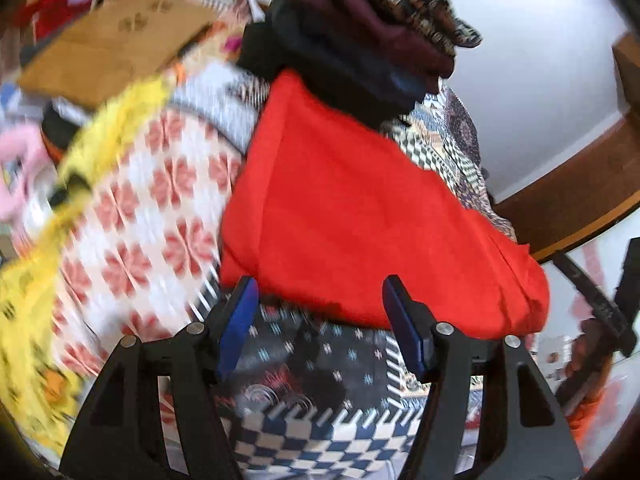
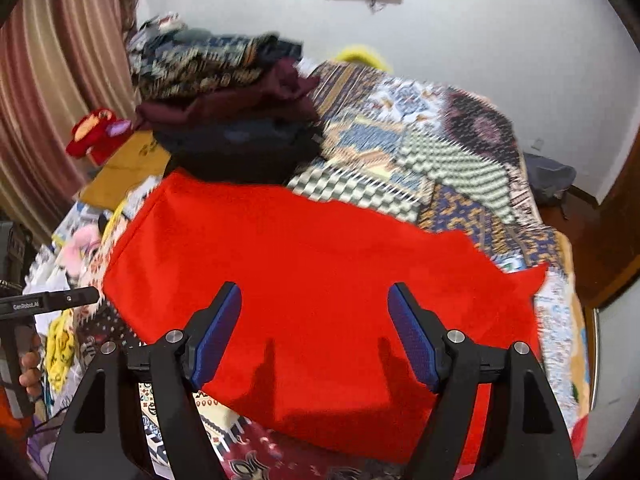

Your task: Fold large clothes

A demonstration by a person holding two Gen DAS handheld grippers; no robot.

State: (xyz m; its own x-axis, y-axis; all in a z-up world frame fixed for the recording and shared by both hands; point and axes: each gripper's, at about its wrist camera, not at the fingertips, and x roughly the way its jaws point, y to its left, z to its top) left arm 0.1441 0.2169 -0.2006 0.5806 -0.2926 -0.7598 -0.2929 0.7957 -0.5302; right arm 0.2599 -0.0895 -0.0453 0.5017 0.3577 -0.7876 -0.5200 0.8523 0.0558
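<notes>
A patterned bedspread (image 2: 452, 148) covers the bed and stretches away ahead of both grippers, its patchwork of checks, zigzags and florals filling most of each view. On it lies the red garment (image 2: 320, 280), spread broad and fairly flat, directly in front of the right gripper (image 2: 314, 334) and reaching under the space between its fingers. In the left wrist view the same red garment (image 1: 360, 208) sits ahead and slightly to the right of the left gripper (image 1: 318, 322), with its near edge just beyond the fingertips and a bunched fold at its right end.

Beyond the red cloth, farther from both grippers, stands a stack of folded clothes (image 2: 224, 108): dark pieces at the bottom, a maroon one above, a patterned one on top. The stack touches the far edge of the red garment.

To the left of the stack is a brown cardboard box (image 1: 116, 40), and a yellow cloth (image 1: 60, 208), blurred, runs along the left side of the left gripper.

The left gripper's jaws stand apart, holding nothing. The right gripper's jaws also stand wide apart above the red cloth, with nothing between them.
</notes>
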